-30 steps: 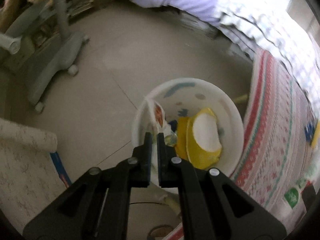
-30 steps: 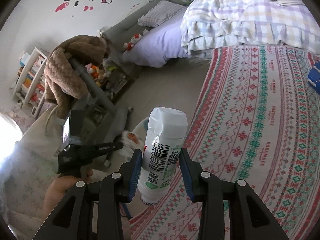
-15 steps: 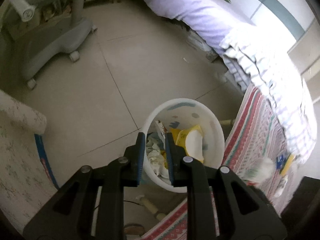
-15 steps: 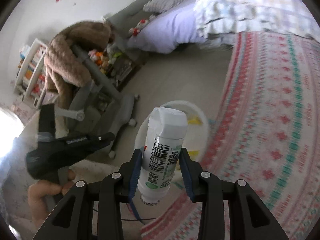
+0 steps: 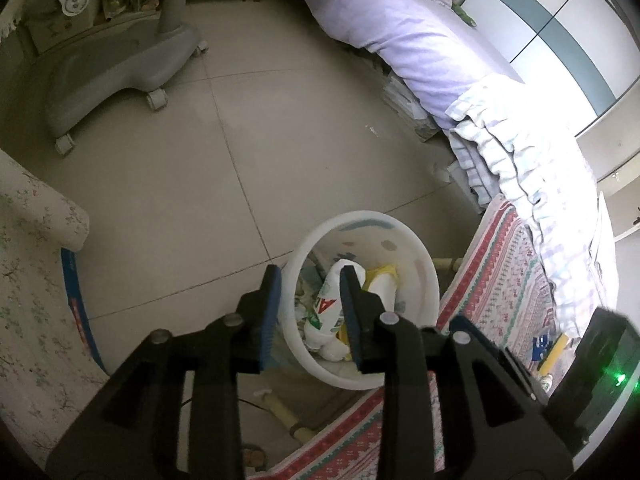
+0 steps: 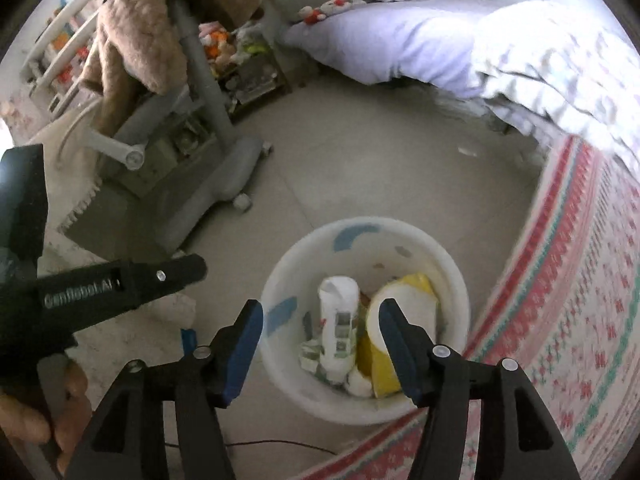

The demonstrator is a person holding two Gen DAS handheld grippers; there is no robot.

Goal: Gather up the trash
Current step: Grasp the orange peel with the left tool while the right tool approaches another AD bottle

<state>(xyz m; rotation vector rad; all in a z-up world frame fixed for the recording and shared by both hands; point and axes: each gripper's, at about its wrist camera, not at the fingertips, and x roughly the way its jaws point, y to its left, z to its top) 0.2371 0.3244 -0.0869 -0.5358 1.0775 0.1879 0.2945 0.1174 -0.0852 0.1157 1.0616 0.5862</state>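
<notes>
A white round trash bin (image 6: pixel 452 280) stands on the floor by the patterned bed cover; it also shows in the left wrist view (image 5: pixel 420 264). Inside lie a white plastic bottle (image 6: pixel 338 328), a yellow and white wrapper (image 6: pixel 404 304) and crumpled paper. The bottle shows in the left wrist view (image 5: pixel 332 296) too. My right gripper (image 6: pixel 320 320) is open and empty, above the bin. My left gripper (image 5: pixel 308 280) is open and empty, above the bin's near rim; it appears in the right wrist view (image 6: pixel 120 284) at left.
A grey wheeled stand (image 6: pixel 216 160) draped with a brown blanket stands on the tiled floor at left. A bed with lilac bedding (image 6: pixel 400 40) is behind. The red patterned cover (image 6: pixel 580 300) lies right of the bin. A floral cloth (image 5: pixel 28 280) is at left.
My right gripper has opened and let go of the white bottle, which now lies in the bin. My left gripper has opened wider and pulled back from the bin.
</notes>
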